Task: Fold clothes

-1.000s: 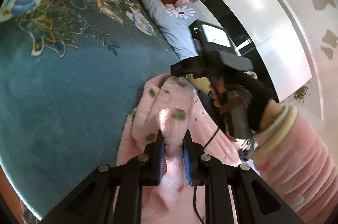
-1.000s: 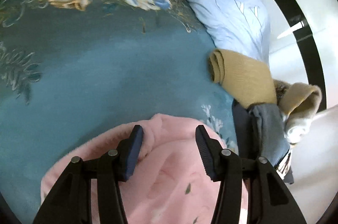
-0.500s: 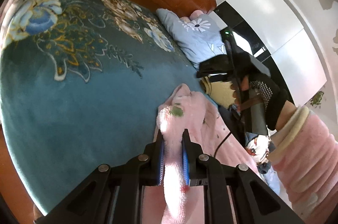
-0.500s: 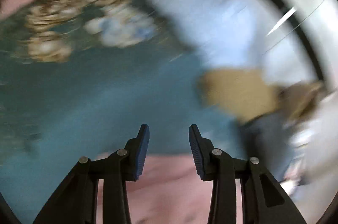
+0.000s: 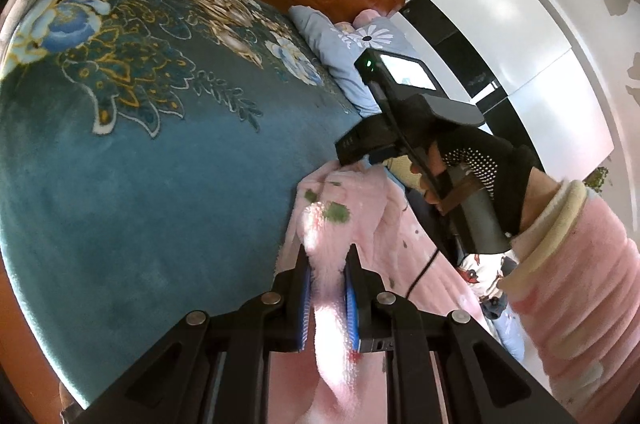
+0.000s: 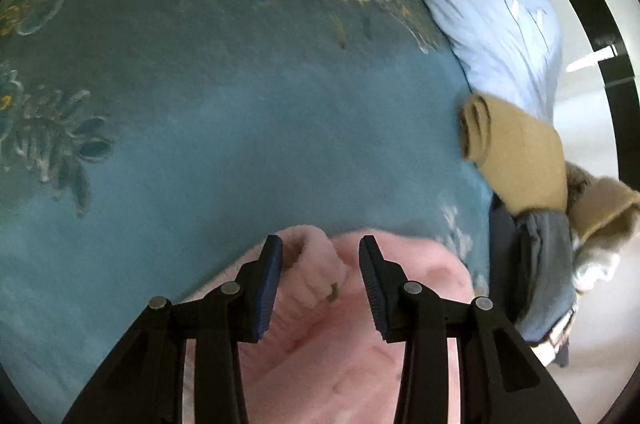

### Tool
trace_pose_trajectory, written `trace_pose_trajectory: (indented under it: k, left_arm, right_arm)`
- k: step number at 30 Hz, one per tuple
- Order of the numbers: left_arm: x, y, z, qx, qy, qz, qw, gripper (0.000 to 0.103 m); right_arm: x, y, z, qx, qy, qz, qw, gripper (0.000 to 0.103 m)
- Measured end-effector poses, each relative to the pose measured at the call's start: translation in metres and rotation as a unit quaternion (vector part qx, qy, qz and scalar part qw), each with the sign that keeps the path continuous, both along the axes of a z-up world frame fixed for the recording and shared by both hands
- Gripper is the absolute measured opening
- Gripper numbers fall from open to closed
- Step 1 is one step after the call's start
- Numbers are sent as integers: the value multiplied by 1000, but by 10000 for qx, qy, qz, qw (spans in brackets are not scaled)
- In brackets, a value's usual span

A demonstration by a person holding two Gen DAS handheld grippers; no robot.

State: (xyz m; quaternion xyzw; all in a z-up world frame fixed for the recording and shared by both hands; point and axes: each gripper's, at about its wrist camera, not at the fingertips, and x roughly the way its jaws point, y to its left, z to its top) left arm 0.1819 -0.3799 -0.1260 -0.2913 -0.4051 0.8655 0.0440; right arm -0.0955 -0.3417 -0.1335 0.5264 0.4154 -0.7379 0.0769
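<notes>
Bedroom setup: a teal floral blanket (image 5: 168,176) covers the bed, with the fluffy pink garment (image 6: 360,352) lying at its near edge. The left gripper (image 5: 328,264) is pinched narrow on a raised fold of it. The right gripper (image 6: 320,252) hangs just above the far hem, jaws half apart around a bunched ridge, pads not pressing. It's the nearer one to that hem. No containers anywhere.

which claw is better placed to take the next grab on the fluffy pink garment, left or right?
Right. The right claw stands open with a bunched fold of the fluffy pink garment between its pads, unpinched. The left claw is shut on another fold of it, so it is occupied.
</notes>
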Motion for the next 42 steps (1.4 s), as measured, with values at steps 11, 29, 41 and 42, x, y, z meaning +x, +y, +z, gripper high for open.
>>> trace_pose_trajectory:
  k: [11, 29, 41, 42]
  left_arm:
    - [4, 3, 4, -153, 12, 41, 9999, 15]
    - [-4, -54, -28, -33, -827, 1646, 9829, 7]
    - [-23, -18, -32, 420, -641, 554, 9955, 54]
    - [-24, -15, -33, 417, -645, 521, 9957, 54]
  right_arm:
    - [-7, -2, -8, 483, 722, 75, 9962, 41]
    - [-38, -68, 26, -658, 1906, 112, 9794, 40]
    - [31, 3, 115, -2825, 743, 337, 9558, 47]
    - [43, 25, 125, -2965, 741, 292, 9517, 49]
